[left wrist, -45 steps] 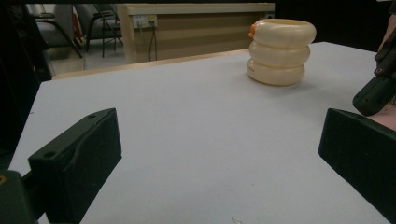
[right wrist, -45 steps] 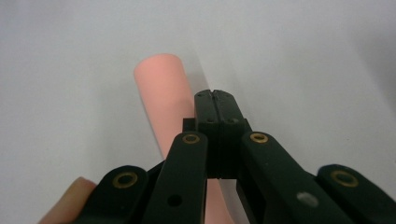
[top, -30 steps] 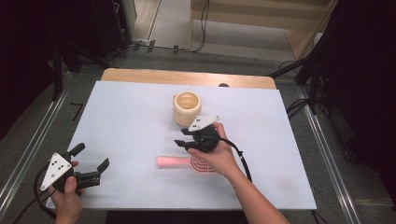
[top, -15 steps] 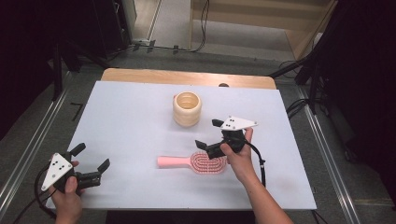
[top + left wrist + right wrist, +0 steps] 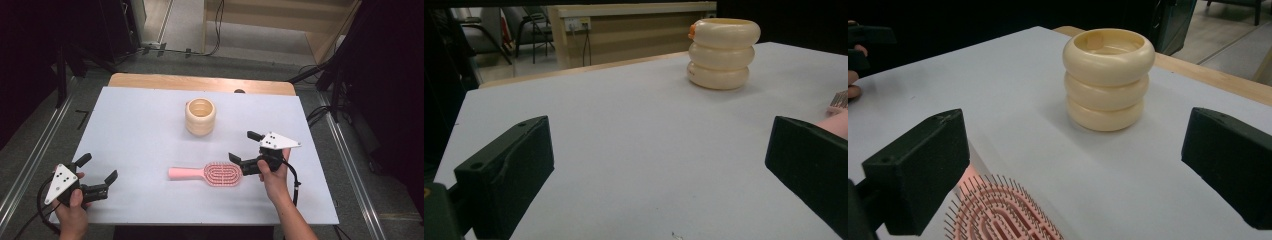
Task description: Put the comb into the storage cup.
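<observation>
Right gripper (image 5: 246, 148) has drawn back over the white table (image 5: 140, 130), both grippers' jaws wide.

My surface (image 5: 150, 130) is pale blue-white with a tan wooden far edge; the ribbed cup (image 5: 200, 116) is cream, the hairbrush (image 5: 210, 173) pink, and my gripper (image 5: 242, 149) jaws are black

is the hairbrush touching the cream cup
Apart. The high view shows a wide strip of bare table between the pink hairbrush and the cream ribbed cup behind it; the right gripper view shows the same gap.
</observation>
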Tool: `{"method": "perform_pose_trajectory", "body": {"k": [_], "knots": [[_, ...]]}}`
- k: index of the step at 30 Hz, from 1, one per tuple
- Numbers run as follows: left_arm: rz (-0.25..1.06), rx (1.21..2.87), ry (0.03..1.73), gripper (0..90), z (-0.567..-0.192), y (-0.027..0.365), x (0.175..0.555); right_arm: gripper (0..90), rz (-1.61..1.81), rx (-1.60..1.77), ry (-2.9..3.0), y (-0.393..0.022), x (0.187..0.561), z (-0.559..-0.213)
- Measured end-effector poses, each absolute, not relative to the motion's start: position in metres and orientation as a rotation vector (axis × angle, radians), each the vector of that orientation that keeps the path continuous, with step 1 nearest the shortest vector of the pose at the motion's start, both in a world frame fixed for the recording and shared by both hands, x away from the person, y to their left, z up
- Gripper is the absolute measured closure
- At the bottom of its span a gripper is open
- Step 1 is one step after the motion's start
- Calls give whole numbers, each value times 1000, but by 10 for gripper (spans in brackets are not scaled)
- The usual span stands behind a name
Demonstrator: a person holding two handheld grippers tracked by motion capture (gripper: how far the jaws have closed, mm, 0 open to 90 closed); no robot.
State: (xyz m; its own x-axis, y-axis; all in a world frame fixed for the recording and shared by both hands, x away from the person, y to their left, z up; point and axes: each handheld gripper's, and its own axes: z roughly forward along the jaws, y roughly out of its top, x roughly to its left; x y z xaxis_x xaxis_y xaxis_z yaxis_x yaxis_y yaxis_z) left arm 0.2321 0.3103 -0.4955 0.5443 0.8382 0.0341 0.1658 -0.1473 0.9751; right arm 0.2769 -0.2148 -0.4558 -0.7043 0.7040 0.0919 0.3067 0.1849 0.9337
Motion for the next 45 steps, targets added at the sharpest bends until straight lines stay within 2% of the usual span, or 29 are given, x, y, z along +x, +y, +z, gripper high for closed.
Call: {"method": "perform_pose_trajectory", "body": {"k": [32, 38, 45], "knots": [[733, 1646, 862, 0, -495, 310, 233, 0, 1519, 1082, 1930, -300, 234, -484], [655, 1692, 838, 0, -495, 309, 238, 0, 1508, 1104, 1919, -310, 226, -491], [626, 1711, 823, 0, -489, 308, 238, 0, 1501, 1121, 1903, -320, 217, -501]]}}
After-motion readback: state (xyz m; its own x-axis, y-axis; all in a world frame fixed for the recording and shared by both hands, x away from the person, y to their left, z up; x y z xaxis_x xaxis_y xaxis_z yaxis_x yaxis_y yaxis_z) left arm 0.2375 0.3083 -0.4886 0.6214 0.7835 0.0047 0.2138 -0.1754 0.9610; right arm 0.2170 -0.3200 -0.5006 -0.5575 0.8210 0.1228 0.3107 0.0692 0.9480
